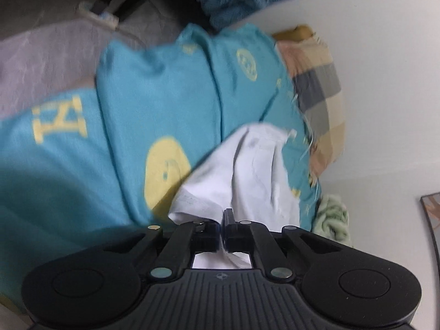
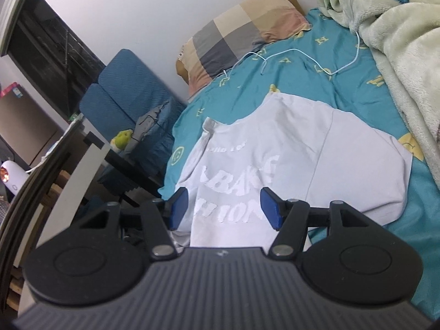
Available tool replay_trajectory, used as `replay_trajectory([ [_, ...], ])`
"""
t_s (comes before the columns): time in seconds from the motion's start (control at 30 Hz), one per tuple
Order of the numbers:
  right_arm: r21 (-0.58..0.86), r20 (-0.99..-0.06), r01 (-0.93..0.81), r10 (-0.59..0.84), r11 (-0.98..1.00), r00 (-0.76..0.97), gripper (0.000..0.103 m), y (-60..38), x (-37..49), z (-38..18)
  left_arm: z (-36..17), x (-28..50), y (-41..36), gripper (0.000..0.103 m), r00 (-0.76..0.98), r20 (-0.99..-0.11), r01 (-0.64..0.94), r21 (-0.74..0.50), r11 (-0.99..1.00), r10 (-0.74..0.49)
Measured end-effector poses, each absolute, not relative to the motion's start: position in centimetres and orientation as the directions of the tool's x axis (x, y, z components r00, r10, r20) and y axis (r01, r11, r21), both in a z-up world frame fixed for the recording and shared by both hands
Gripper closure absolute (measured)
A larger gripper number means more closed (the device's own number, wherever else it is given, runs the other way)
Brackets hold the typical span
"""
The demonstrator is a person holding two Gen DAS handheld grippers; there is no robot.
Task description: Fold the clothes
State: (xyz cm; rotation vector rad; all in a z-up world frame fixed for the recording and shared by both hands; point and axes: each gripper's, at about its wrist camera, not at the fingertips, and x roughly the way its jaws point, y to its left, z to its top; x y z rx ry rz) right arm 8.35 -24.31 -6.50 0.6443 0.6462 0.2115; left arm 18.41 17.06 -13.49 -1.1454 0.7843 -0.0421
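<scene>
A white T-shirt [image 2: 302, 151] with raised white lettering lies spread on a teal bedsheet [image 2: 343, 88]. My right gripper [image 2: 224, 209] hovers over its near end, open, with its blue pads [image 2: 271, 209] on either side of the lettering and not pressing it. In the left wrist view the same white T-shirt [image 1: 255, 165] bunches up from the bedsheet [image 1: 151, 96]. There my left gripper [image 1: 222, 220] is shut on a fold of its hem, and white cloth shows between and behind the fingers.
A checked pillow [image 2: 242, 33] lies at the head of the bed against the white wall. A pale green fleece blanket [image 2: 398, 55] is heaped along the right side, with a white cable [image 2: 302, 52] across the sheet. A blue folded cushion [image 2: 123, 88] and dark table [image 2: 132, 176] stand beside the bed's left edge.
</scene>
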Motion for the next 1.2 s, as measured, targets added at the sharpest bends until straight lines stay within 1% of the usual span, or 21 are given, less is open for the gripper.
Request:
replay_trajectory([
  [0.07, 0.612, -0.497, 0.021, 0.363, 0.791, 0.788, 0.041, -24.4, 8.1, -6.5, -11.4, 18.6, 18.1, 0.101, 0.783, -0.513, -0.323, -0.818, 0.475, -0.352],
  [0.23, 0.597, -0.507, 0.045, 0.333, 0.801, 0.795, 0.041, -24.6, 8.1, -6.7, -5.6, 22.2, 19.9, 0.101, 0.831, -0.502, -0.260, -0.730, 0.632, -0.239],
  [0.37, 0.562, -0.523, 0.055, 0.303, 0.825, 0.797, 0.042, -24.5, 8.6, -7.0, -2.5, 27.1, 21.2, 0.101, 0.831, -0.539, -0.264, -0.600, 0.755, -0.137],
  [0.5, 0.526, -0.547, 0.090, 0.255, 0.846, 0.797, 0.042, -24.6, 9.8, -7.6, -1.7, 32.1, 23.3, 0.101, 0.816, -0.576, -0.313, -0.507, 0.803, -0.045],
  [0.63, 0.478, -0.578, 0.138, 0.193, 0.867, 0.793, 0.042, -24.8, 11.3, -8.6, -3.9, 37.1, 25.2, 0.101, 0.770, -0.632, -0.388, -0.360, 0.848, 0.085],
  [0.73, 0.451, -0.607, 0.183, 0.150, 0.873, 0.780, 0.042, -25.2, 12.5, -9.5, -7.3, 40.3, 26.2, 0.101, 0.716, -0.685, -0.426, -0.281, 0.860, 0.131],
  [0.8, 0.450, -0.623, 0.212, 0.135, 0.868, 0.771, 0.042, -25.6, 13.3, -10.2, -9.9, 41.7, 26.8, 0.101, 0.682, -0.718, -0.442, -0.251, 0.861, 0.141],
  [0.87, 0.438, -0.637, 0.237, 0.113, 0.867, 0.763, 0.042, -26.0, 14.0, -10.9, -12.2, 42.5, 27.0, 0.101, 0.664, -0.737, -0.441, -0.251, 0.862, 0.126],
  [1.0, 0.436, -0.669, 0.282, 0.098, 0.855, 0.737, 0.042, -26.5, 14.9, -12.2, -14.4, 43.0, 26.3, 0.100, 0.666, -0.742, -0.390, -0.264, 0.882, 0.073],
  [1.03, 0.436, -0.673, 0.288, 0.097, 0.853, 0.733, 0.042, -26.6, 15.0, -12.4, -14.4, 42.9, 26.0, 0.099, 0.664, -0.745, -0.374, -0.261, 0.890, 0.061],
  [1.1, 0.433, -0.679, 0.294, 0.093, 0.852, 0.729, 0.042, -26.6, 15.1, -12.5, -13.6, 42.7, 25.4, 0.091, 0.667, -0.743, -0.348, -0.252, 0.903, 0.050],
  [1.17, 0.427, -0.677, 0.292, 0.089, 0.856, 0.731, 0.042, -26.6, 15.0, -12.2, -12.6, 41.6, 24.8, 0.076, 0.681, -0.731, -0.327, -0.240, 0.914, 0.051],
  [1.2, 0.422, -0.674, 0.290, 0.084, 0.859, 0.734, 0.042, -26.6, 14.9, -12.1, -12.3, 40.4, 24.5, 0.072, 0.688, -0.724, -0.312, -0.232, 0.921, 0.051],
])
